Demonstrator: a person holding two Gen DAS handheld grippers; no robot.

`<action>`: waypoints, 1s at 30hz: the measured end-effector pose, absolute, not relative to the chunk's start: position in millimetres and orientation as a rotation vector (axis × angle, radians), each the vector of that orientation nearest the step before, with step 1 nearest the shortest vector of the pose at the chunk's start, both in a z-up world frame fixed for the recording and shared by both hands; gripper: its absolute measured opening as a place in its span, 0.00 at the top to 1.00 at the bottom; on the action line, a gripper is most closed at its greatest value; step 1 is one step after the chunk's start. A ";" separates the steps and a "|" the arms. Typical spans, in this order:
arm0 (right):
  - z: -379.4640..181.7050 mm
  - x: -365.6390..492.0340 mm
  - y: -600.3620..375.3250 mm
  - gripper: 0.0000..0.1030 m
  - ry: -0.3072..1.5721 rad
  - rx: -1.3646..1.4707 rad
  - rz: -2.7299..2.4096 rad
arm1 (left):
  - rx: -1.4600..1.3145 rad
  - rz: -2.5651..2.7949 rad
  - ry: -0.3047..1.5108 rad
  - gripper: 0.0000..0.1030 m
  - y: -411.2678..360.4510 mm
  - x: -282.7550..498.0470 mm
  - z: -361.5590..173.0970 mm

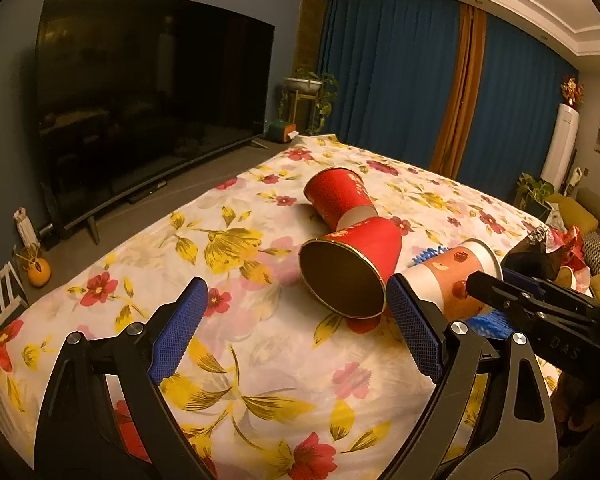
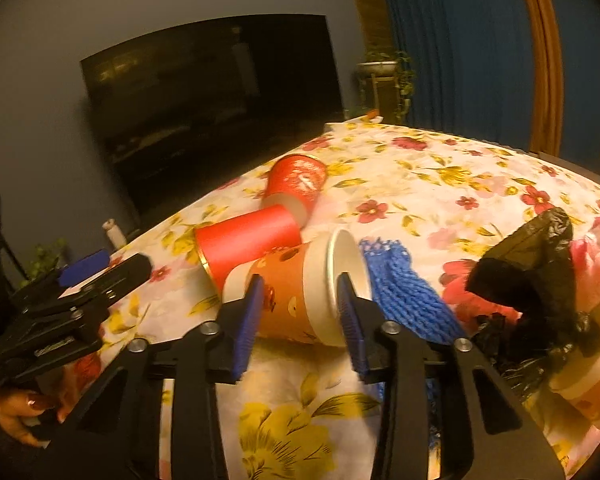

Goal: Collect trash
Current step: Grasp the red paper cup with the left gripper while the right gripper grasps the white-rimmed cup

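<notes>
While the right claw (image 2: 300,312) clamps the orange cup (image 2: 296,300) mid-tabletop, the left claw (image 1: 296,320) gapes empty; two red cups (image 1: 352,264) and a black bag (image 2: 532,272) remain uncollected.

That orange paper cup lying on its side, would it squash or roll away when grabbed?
The orange paper cup looks thin-walled and empty, so probably light and easy to dent. On its side, it may roll in a curve if nudged, though the soft floral cloth should slow it.

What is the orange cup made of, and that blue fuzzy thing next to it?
The orange cup looks like matte paper: thin white rolled rim, printed side. The blue fuzzy thing looks like knitted or looped yarn, with soft ropey strands; which exactly is unclear.
</notes>
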State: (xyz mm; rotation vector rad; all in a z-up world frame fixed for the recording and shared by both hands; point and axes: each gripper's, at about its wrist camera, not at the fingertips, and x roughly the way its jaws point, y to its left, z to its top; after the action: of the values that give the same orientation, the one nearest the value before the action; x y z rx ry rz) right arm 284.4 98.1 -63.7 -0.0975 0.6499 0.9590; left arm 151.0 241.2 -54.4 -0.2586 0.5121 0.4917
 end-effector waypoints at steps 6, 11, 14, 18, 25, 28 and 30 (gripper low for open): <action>-61.1 267.7 99.2 0.86 0.635 -0.112 1.060 | -0.263 0.481 0.516 0.14 240.5 152.5 -54.8; -55.5 254.8 93.6 0.95 0.599 -0.110 1.061 | -0.277 0.468 0.523 0.14 238.4 156.6 -53.2; -49.2 252.7 82.5 0.95 0.572 -0.088 1.029 | -0.312 0.445 0.519 0.14 237.0 166.2 -50.2; -43.3 246.9 68.6 0.96 0.544 -0.079 0.988 | -0.324 0.422 0.559 0.26 231.9 187.2 -56.7; -35.2 241.9 46.1 0.96 0.520 -0.068 0.932 | -0.348 0.392 0.638 0.59 229.8 211.8 -73.8; -34.2 239.1 38.9 0.96 0.514 -0.067 0.919 | -0.381 0.358 0.646 0.79 231.8 214.5 -77.1; -34.4 238.3 35.3 0.96 0.515 -0.068 0.908 | -0.384 0.343 0.643 0.92 230.0 214.8 -77.2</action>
State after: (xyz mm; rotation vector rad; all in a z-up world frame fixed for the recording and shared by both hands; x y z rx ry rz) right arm 238.3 35.3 -34.4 -0.0677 0.5146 0.9082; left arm 214.8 230.0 -77.2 -0.3842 0.6433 0.3433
